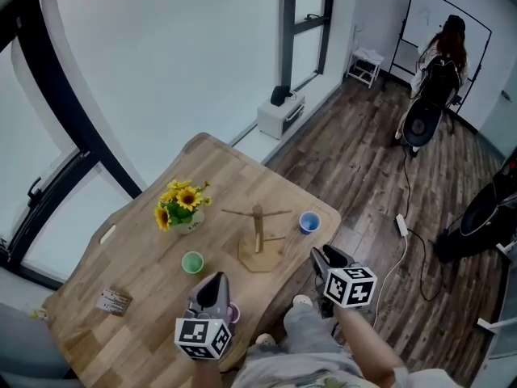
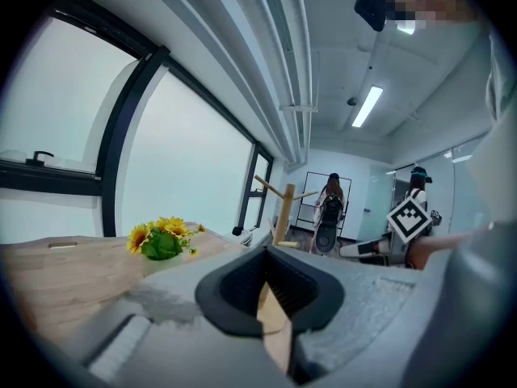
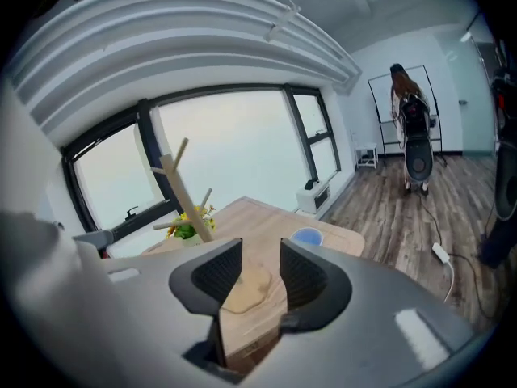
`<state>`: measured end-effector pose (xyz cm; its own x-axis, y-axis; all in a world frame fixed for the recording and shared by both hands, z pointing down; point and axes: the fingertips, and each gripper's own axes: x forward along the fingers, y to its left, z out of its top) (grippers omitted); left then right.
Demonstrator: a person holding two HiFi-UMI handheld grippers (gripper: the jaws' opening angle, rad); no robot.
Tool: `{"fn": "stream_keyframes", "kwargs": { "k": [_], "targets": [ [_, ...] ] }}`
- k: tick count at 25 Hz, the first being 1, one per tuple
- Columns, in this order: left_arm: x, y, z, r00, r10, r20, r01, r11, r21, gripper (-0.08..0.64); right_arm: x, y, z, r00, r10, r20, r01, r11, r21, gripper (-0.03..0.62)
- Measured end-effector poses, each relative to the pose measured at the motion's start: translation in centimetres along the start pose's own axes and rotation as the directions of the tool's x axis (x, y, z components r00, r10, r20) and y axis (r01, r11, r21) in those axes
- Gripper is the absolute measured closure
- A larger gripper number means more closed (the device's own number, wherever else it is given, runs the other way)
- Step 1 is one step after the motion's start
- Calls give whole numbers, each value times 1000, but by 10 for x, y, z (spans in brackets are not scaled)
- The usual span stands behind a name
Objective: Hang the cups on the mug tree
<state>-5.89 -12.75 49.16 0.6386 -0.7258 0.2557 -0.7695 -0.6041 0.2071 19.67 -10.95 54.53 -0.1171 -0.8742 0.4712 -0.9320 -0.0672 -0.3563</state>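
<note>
On the wooden table the mug tree stood between a green cup on its left and a blue cup on its right, with a vase of sunflowers behind. At the near edge the right gripper hovered with jaws wide apart and nothing in them, the blue cup ahead of it. The left gripper had its jaw tips together on nothing, a purple cup peeking out beside it.
</note>
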Motion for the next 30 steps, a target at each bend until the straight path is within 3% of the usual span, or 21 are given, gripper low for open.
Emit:
{"fn": "stream_keyframes", "kwargs": {
  "k": [4,10,20,30],
  "targets": [
    [10,6,-1,999,43,-22,-43,999,3,558,30,-28,-3,998,20,-54,-11,985,172,454],
    [16,13,-3,993,113,-46,-113,994,-6,558,63,-60,-10,992,39,-117,2,942,334,454],
    [21,15,-3,975,212,-67,-213,977,-10,558,107,-97,-26,973,62,-222,54,874,483,454],
    [19,9,-8,958,273,-89,-274,962,-9,558,128,-119,-49,958,90,-274,103,782,615,470]
  ]
}}
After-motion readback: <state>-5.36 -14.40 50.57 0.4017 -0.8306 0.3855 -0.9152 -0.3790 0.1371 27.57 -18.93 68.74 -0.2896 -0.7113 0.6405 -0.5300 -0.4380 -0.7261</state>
